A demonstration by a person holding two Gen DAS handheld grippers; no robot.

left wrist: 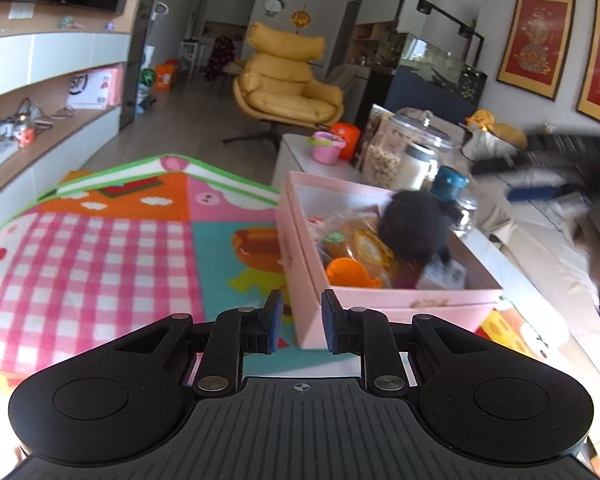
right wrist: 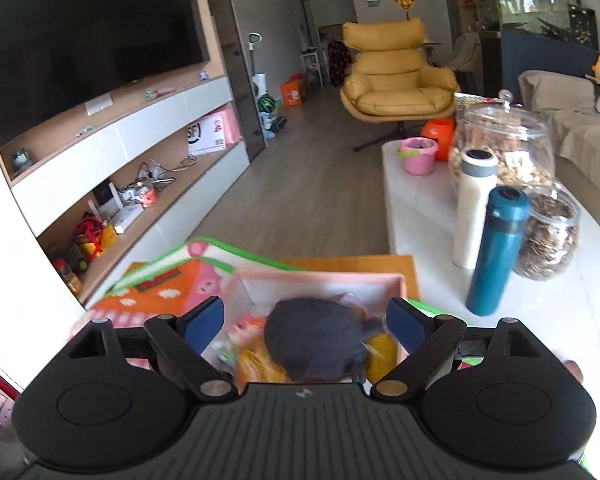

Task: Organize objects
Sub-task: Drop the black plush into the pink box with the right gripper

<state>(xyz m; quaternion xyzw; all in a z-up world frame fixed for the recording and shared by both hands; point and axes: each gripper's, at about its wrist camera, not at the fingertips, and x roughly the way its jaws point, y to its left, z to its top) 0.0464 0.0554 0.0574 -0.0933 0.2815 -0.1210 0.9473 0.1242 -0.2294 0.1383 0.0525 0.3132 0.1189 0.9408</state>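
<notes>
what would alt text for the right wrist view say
An open claw is above a pink box holding a dark plush toy and colourful packets, nothing gripped. To its right, a white table carries a teal bottle, a white bottle and glass jars. Behind are a yellow armchair and a TV wall.

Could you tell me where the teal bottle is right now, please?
In the right wrist view the teal bottle stands upright on the white table, right of centre, beside the white bottle and the small jar.
</notes>
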